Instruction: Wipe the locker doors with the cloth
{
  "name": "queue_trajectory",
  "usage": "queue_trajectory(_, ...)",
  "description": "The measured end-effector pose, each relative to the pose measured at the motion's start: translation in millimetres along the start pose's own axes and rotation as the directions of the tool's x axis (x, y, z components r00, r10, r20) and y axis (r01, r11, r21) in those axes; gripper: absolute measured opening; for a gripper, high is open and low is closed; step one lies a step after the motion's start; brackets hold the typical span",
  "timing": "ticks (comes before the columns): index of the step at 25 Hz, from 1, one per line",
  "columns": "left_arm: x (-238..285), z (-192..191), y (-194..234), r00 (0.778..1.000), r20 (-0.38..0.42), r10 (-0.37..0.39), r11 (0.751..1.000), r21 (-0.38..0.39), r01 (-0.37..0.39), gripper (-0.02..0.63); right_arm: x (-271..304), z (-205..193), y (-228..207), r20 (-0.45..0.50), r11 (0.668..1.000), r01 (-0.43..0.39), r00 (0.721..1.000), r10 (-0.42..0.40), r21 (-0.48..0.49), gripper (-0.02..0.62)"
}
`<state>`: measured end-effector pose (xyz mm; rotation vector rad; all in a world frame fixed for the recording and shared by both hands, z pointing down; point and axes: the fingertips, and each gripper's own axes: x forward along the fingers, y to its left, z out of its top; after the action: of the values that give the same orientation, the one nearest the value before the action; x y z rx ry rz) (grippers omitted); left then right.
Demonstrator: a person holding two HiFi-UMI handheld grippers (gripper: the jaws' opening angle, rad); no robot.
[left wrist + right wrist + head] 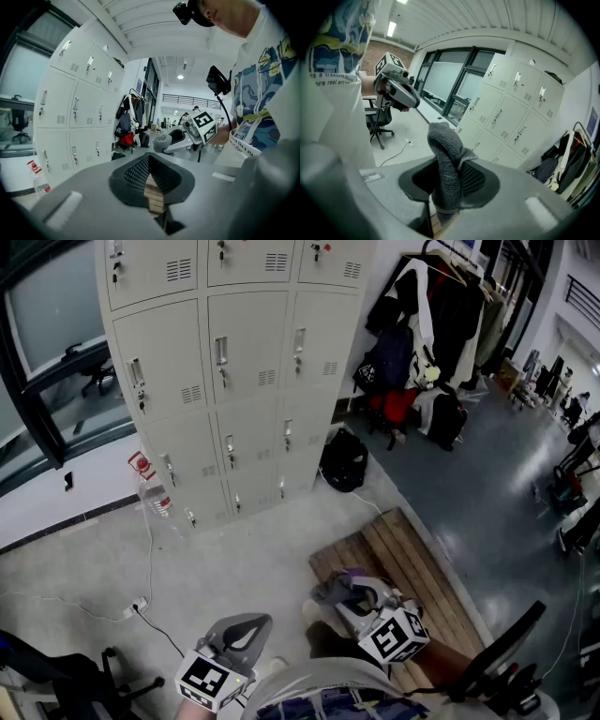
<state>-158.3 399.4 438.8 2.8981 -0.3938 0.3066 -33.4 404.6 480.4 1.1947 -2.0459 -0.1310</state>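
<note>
The beige locker doors point(234, 381) stand ahead across the floor, well away from both grippers; they also show in the left gripper view as lockers point(70, 108) and in the right gripper view as lockers point(511, 108). My right gripper point(349, 594) is low at the centre right, shut on a grey fuzzy cloth point(330, 591). The cloth point(446, 164) sticks up in a fold between its jaws. My left gripper point(246, 626) hangs low at the centre, jaws together with nothing in them point(149, 158). The two grippers face each other.
A wooden slatted bench point(412, 568) lies under the right gripper. A water bottle point(155, 495) and a black backpack point(344, 460) sit at the lockers' foot. A coat rack point(441, 306) is at the back right, an office chair point(66, 681) at the bottom left, and a cable point(141, 606) on the floor.
</note>
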Motion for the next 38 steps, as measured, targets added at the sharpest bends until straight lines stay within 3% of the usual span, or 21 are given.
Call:
queue_trajectory(6,67,17,43,1.0,-0.012,0.025,1.0,0.007,-0.025,0.002,42,-26,-93,0.036,1.0,0.017,0.999,-0.017,0.012,0.112)
queue_trajectory(11,138,59,109,0.991,-0.011,0.131,0.991,0.001,-0.131,0.002,106,-34,-202,0.103,1.0,-0.014,0.995,0.015,-0.011,0.112)
queue_trajectory(18,241,127,173,0.982,-0.022,0.185,0.982,0.03,-0.185,0.002,173,8,-383,0.184,0.981,-0.012,0.982,0.049,-0.196,0.115)
queue_trajectory(20,264,143,186,0.979,-0.015,0.201,0.979,0.037,-0.2,0.002,190,30,-431,0.208,0.955,0.032,0.978,0.031,-0.294,0.115)
queue_trajectory(24,297,165,213,0.979,0.011,0.205,0.977,0.058,-0.205,0.002,224,94,-511,0.273,0.871,0.17,0.961,-0.043,-0.461,0.115)
queue_trajectory(30,298,182,262,0.978,0.044,0.202,0.978,0.052,-0.204,0.002,273,197,-600,0.381,0.748,0.364,0.91,-0.16,-0.556,0.115)
queue_trajectory(35,286,188,300,0.986,0.033,0.165,0.985,0.052,-0.166,0.002,303,248,-639,0.387,0.696,0.421,0.896,-0.219,-0.581,0.115)
queue_trajectory(38,278,188,317,0.989,0.027,0.145,0.988,0.047,-0.146,0.002,316,257,-659,0.363,0.683,0.428,0.898,-0.249,-0.591,0.115)
